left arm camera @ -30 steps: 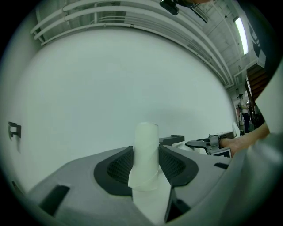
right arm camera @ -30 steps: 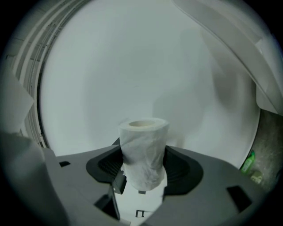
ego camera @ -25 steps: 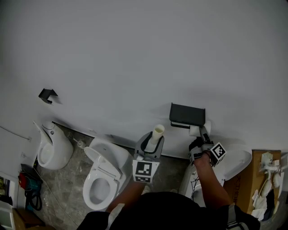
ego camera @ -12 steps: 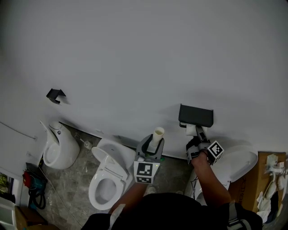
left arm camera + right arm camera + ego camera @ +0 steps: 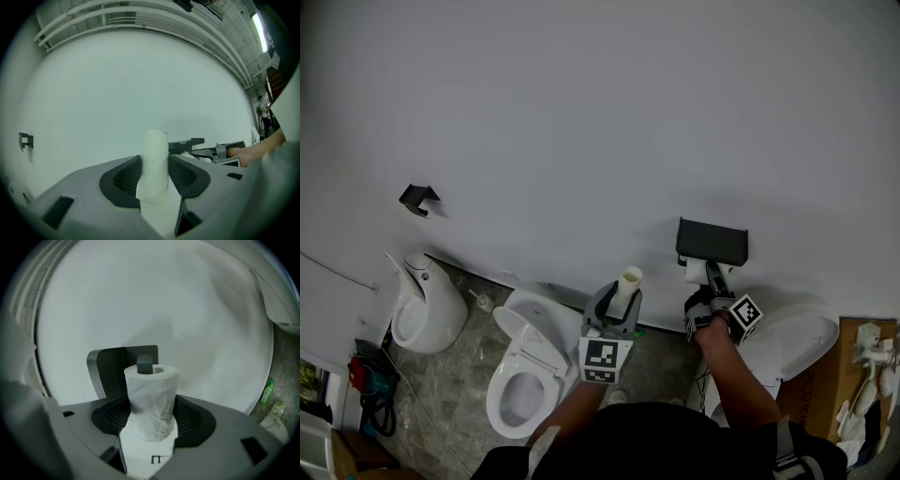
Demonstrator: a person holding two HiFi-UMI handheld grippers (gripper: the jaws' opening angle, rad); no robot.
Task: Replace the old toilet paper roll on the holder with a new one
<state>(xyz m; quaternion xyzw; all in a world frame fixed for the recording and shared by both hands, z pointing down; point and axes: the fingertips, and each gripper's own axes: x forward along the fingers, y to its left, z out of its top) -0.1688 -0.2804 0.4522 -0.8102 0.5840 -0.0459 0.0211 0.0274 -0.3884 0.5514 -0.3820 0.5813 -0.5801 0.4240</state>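
A black toilet paper holder (image 5: pixel 712 241) is fixed to the white wall. My right gripper (image 5: pixel 711 284) is shut on a white toilet paper roll (image 5: pixel 697 272) just under it. In the right gripper view the roll (image 5: pixel 151 397) stands between the pads, and the holder's dark bar end (image 5: pixel 145 364) shows inside the roll's hole, with the holder's plate (image 5: pixel 107 367) behind. My left gripper (image 5: pixel 621 302) is shut on a bare cream cardboard tube (image 5: pixel 629 284), held upright to the holder's left, away from the wall. That tube (image 5: pixel 154 164) fills the gap between the left pads.
Below stand a white toilet (image 5: pixel 521 375) with its seat up, and a white urinal-like fixture (image 5: pixel 422 309) to its left. A black hook (image 5: pixel 418 198) is on the wall. A white basin (image 5: pixel 797 339) and a cardboard box (image 5: pixel 861 375) lie at the right.
The right gripper has carried the roll leftward beneath the holder. The left gripper with the tube has drawn a little further left from the holder. Almost nothing differs over the last half second.
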